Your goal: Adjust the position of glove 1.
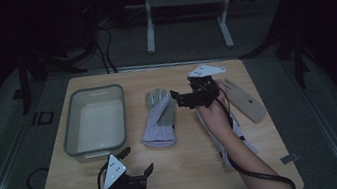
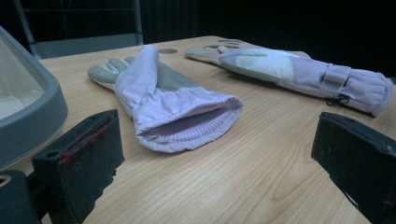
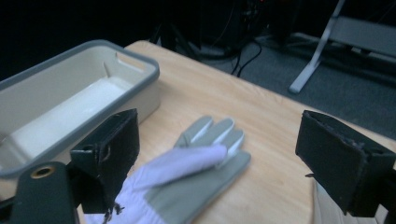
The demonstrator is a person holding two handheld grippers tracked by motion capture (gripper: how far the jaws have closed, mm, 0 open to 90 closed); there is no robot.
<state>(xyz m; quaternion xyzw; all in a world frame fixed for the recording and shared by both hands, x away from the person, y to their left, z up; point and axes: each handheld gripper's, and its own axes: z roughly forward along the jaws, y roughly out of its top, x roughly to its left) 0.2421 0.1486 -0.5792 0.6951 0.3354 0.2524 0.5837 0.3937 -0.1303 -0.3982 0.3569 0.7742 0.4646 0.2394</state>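
Dim room, wooden table [image 1: 193, 171] seen from above. Near the middle, a lilac-and-grey glove [image 1: 160, 118] lying flat, fingers pointing away, cuff gaping toward the near edge. Just left of it, an empty grey tub [image 1: 73, 139] — probably where the gloves belong. To the right, a second glove [image 1: 245, 99], partly hidden under a forearm. Right gripper [image 1: 183, 98] raised over the table beside the first glove's fingers, jaws spread wide, holding nothing — apparently lining up a grab. Left gripper [image 1: 139, 163] low at the near edge, jaws also wide and empty, aimed at the open cuff.
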